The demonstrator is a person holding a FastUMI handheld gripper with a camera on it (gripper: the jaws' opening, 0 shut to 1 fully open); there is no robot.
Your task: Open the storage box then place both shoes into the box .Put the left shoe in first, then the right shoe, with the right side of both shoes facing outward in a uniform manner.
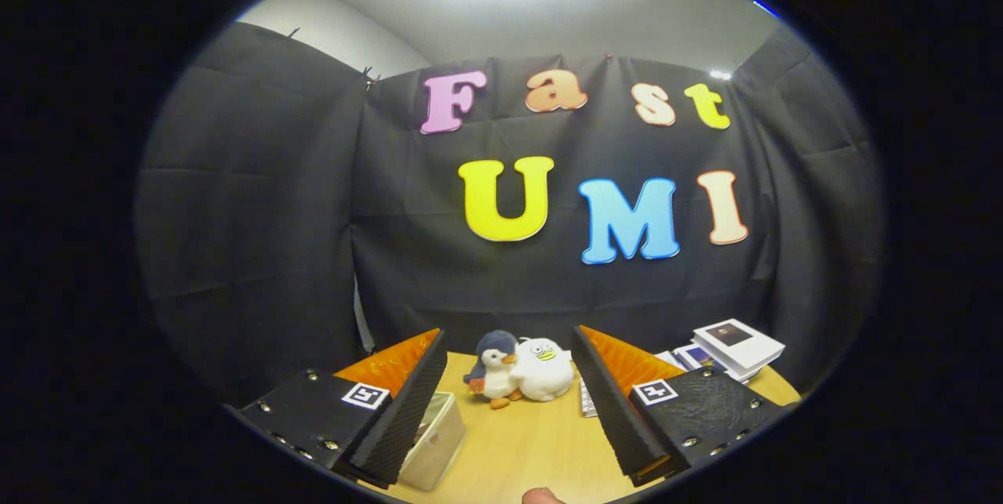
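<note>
The storage box is sitting low on the wooden table, tucked just beside and partly behind my left finger, so I am seeing just a pale corner and one side of it. I cannot tell its long axis or which way it is facing. The table is running out to a black cloth wall, with a plain pale wall and a bright ceiling light above that.

I am holding the gripper with its fingers spread wide and nothing between them, well above the tabletop. Beyond the fingers, a plush penguin and a white plush bird are standing touching each other near the table's far edge. A stack of white boxes is lying beyond my right finger. A fingertip is poking in at the table's near edge.
</note>
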